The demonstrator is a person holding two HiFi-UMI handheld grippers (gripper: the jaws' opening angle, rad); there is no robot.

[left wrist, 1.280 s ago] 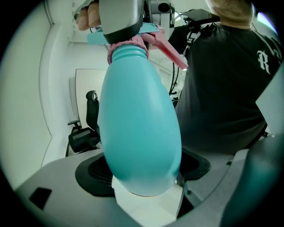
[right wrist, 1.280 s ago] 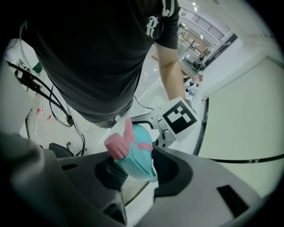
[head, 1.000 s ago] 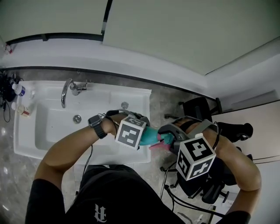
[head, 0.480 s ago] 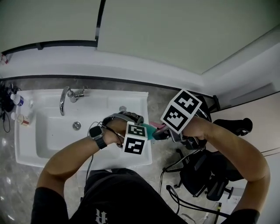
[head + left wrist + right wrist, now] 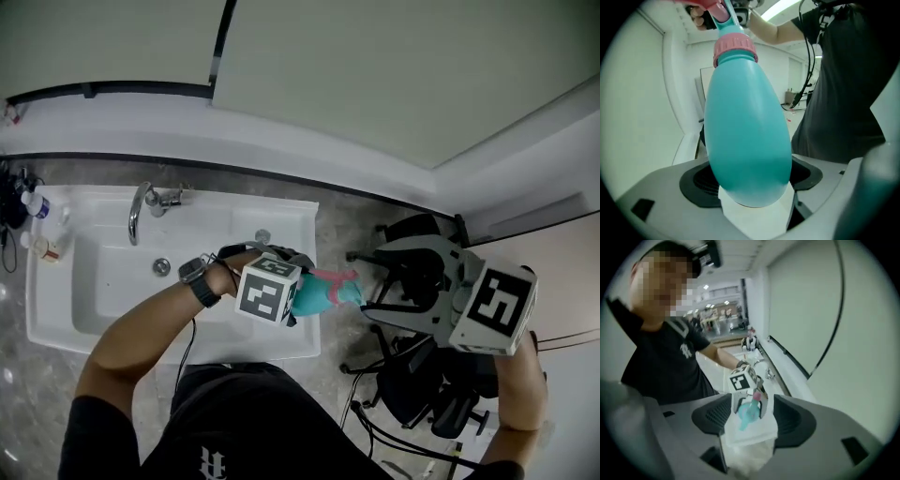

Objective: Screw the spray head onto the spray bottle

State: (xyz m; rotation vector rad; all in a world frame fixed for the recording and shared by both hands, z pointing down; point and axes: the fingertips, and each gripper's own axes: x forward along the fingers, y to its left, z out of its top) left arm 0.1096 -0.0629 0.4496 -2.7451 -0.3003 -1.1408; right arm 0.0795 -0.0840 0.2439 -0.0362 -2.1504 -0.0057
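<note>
My left gripper [image 5: 298, 298] is shut on the base of a teal spray bottle [image 5: 317, 294], which lies tilted toward the right over the sink's right edge. In the left gripper view the bottle [image 5: 747, 136] fills the frame and its pink collar [image 5: 735, 47] sits on the neck, with the pink spray head [image 5: 339, 279] above it. My right gripper [image 5: 367, 281] hangs to the right of the head, apart from it. Its jaws have just been opening and stand wide with nothing between them. In the right gripper view the bottle [image 5: 749, 412] shows small and far off.
A white sink [image 5: 56, 323] with a chrome faucet [image 5: 139, 204] fills the left. Small bottles [image 5: 36, 202] stand at its far left corner. A black office chair [image 5: 422, 380] and cables lie on the grey floor under my right hand. A wall runs along the back.
My right gripper has let go of the spray head, opened wide and swung away to the right while rolling. The left gripper still holds the bottle in about the same place.
</note>
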